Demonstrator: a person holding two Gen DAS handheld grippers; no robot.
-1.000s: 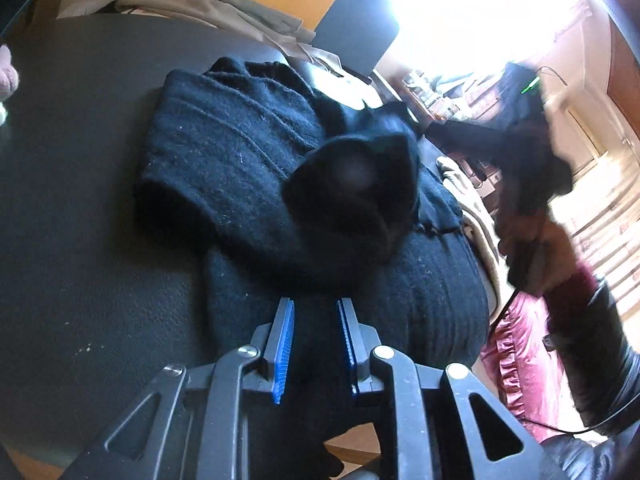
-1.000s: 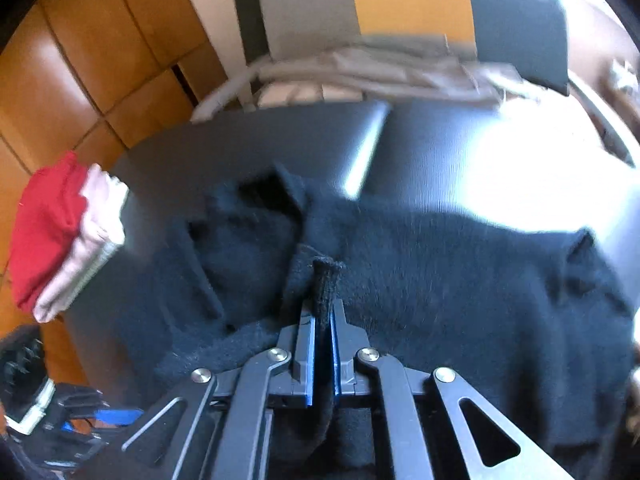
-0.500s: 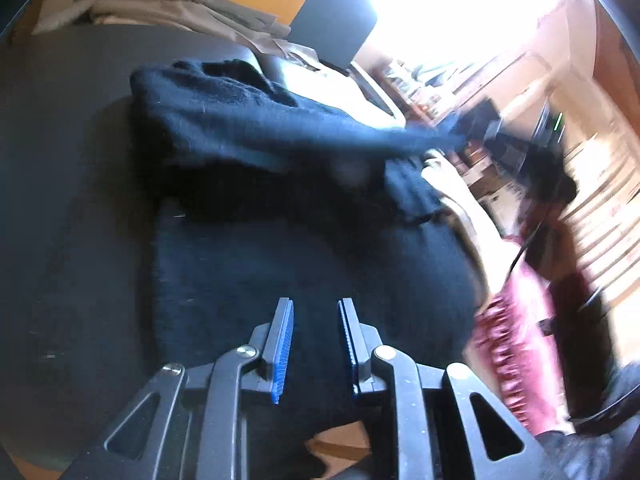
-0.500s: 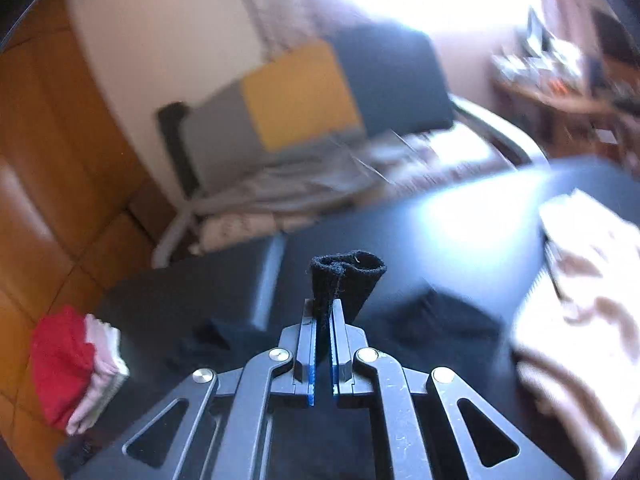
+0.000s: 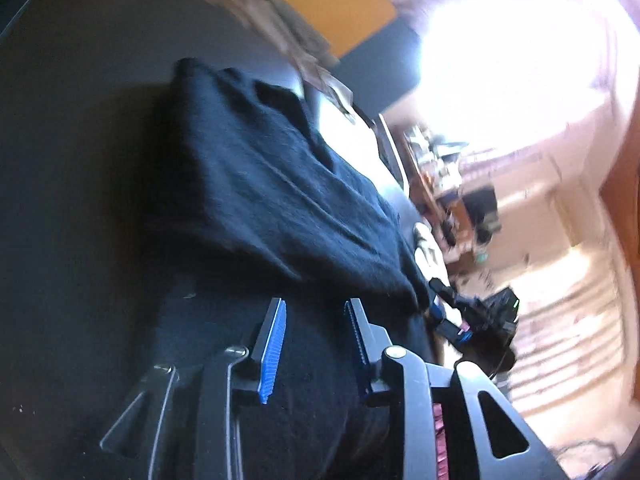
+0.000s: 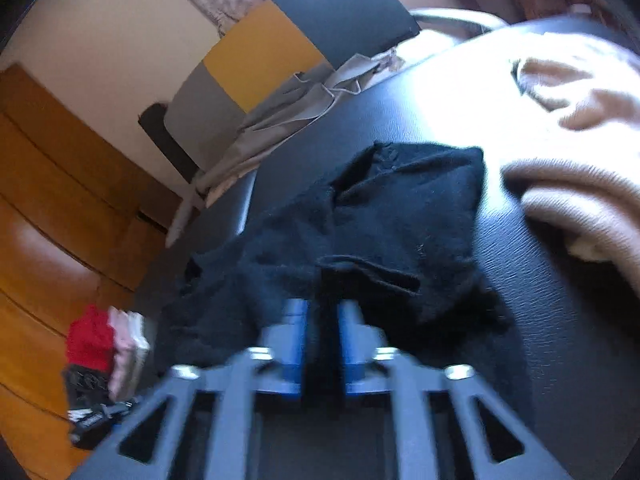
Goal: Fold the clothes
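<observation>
Nearest the left wrist camera, the left gripper (image 5: 314,308) stands over the near part of the black knit sweater (image 5: 280,208), its blue pads apart and its jaws opening; dark fabric lies beneath and between the pads, but no pad can be seen pressing on it. Nearest the right wrist camera, the right gripper (image 6: 320,312) is likewise opening, with a dark fold of the sweater (image 6: 392,232) lying in the gap between its blue pads; the pads appear clear of the cloth, so the fabric is judged released rather than held. The sweater lies on the dark table (image 6: 560,320), part-folded, with one layer laid diagonally across the body in the left view. Just beside it, toward the right of the right view, rests a beige knit garment (image 6: 580,184). At the left edge of that view a stack of folded clothes (image 6: 108,340), red and pale pink, sits near the table's edge. Farther back, a chair (image 6: 280,52) with grey, yellow and dark panels carries draped grey cloth (image 6: 296,104); beyond it a wall and wooden panelling. Step in hand: release after laying a fold across the sweater. The next move probably calls for both grippers to withdraw clear of the cloth without dragging the laid layer, then to take a fresh edge for the following fold.
</observation>
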